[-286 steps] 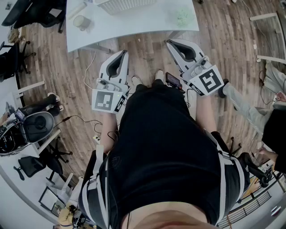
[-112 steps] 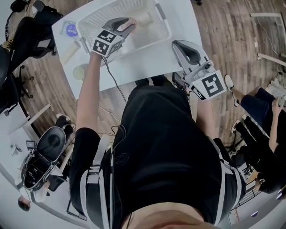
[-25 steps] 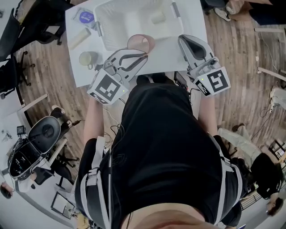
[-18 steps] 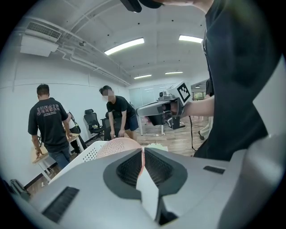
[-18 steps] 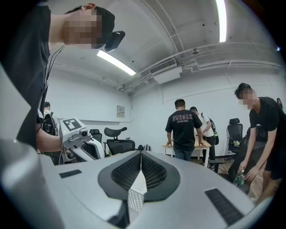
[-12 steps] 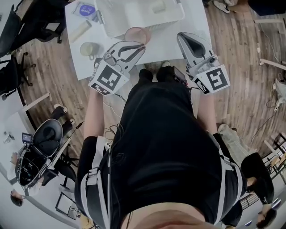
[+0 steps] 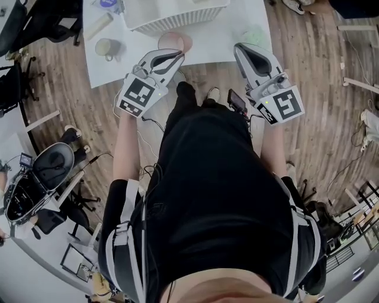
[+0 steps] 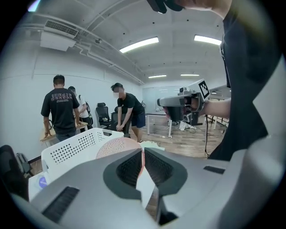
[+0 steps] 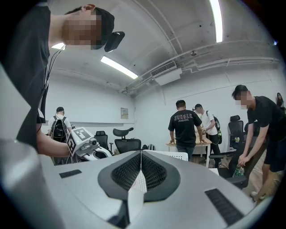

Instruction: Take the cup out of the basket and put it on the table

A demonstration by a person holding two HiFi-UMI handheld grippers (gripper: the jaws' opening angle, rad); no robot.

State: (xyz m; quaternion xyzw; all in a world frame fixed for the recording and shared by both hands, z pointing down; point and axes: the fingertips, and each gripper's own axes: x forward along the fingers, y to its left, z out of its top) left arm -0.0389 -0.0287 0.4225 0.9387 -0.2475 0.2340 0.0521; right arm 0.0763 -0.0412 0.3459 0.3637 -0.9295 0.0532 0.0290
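Cup [image 7: 175, 41] out of the basket [image 7: 177, 16], its wall pinched in the left gripper [image 7: 173, 57] over the table's [image 7: 237, 36] near edge, apparently not yet resting. Right gripper [image 7: 240, 50] clenched, empty. Remaining: set down, release.

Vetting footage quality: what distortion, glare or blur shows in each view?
Head view: fisheye bends the brown wood-plank floor. Left gripper view: ceiling strip lights glare; the pink round cup is fairly sharp. Right gripper view: dark vignetted corners.

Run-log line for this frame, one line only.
phase: cup out of basket, at table near edge | left gripper: shut on cup wall | right gripper: shut, empty | release: not yet
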